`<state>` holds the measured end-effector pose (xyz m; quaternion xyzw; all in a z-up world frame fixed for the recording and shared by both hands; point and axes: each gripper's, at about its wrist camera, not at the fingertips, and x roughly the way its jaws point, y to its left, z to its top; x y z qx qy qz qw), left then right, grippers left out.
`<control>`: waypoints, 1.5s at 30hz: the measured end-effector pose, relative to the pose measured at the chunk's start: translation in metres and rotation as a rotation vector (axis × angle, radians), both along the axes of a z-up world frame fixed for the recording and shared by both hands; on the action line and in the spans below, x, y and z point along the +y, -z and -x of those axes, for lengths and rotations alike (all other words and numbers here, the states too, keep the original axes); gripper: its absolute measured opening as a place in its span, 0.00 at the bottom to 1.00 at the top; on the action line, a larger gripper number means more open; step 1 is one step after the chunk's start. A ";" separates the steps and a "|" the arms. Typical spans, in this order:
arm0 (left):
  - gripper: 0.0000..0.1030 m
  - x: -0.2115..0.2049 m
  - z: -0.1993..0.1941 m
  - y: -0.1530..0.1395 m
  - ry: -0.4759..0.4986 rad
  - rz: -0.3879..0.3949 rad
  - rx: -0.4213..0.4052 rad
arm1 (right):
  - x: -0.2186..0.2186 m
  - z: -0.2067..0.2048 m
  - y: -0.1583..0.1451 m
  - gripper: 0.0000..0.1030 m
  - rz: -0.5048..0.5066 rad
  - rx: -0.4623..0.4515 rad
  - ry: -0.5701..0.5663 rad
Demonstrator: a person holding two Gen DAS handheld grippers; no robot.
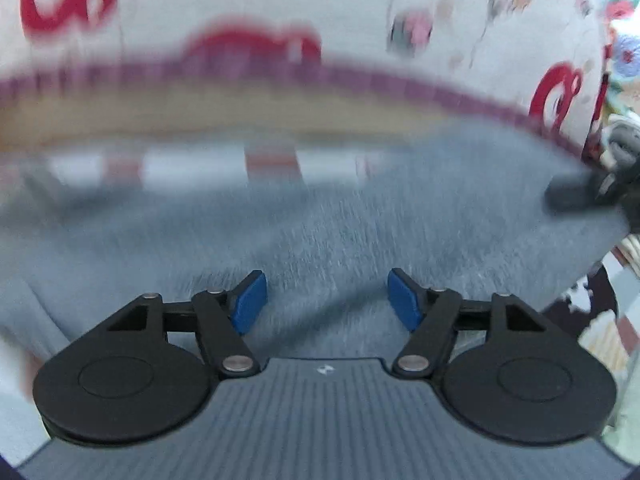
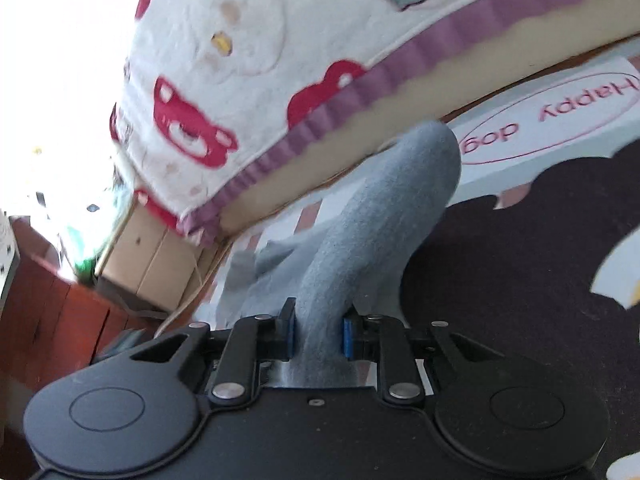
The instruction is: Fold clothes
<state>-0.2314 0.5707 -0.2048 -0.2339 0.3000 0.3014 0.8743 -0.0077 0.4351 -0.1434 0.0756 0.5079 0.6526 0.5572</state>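
Two tools: right (image 2: 318, 334) pinches grey garment (image 2: 360, 240); left (image 1: 323, 300) seemingly empty.

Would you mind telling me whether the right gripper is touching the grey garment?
Touching. The right wrist view shows the right gripper closed on a bunched fold of the grey garment, blue pads pressing both sides.

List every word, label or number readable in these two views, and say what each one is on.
"Happy dog": pink letters, seen upside down, inside a pink oval on the white mat, right wrist view.
Small white logo mark on the left gripper body: too small to read.
Red bear prints on the white blanket: pictures, no lettering visible.
Left wrist view: blurred, no readable text.
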 end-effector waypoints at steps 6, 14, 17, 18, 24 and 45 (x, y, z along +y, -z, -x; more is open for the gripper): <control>0.65 0.004 -0.010 0.014 0.003 0.056 0.075 | -0.005 -0.015 0.032 0.28 0.107 -0.015 0.091; 0.66 0.016 -0.009 0.016 0.009 0.088 0.047 | -0.008 -0.036 0.073 0.54 0.192 0.070 0.162; 0.66 0.023 0.000 0.019 0.011 0.124 -0.006 | 0.001 -0.036 0.093 0.57 0.208 0.118 0.153; 0.66 0.026 0.004 0.019 0.009 0.136 -0.027 | 0.007 -0.034 0.100 0.61 0.205 0.127 0.148; 0.66 0.044 0.023 0.019 -0.067 0.152 -0.142 | 0.014 -0.028 0.080 0.20 0.030 0.148 0.096; 0.60 -0.043 -0.080 -0.007 0.177 0.209 -0.005 | -0.134 0.000 -0.076 0.20 0.215 -0.158 0.310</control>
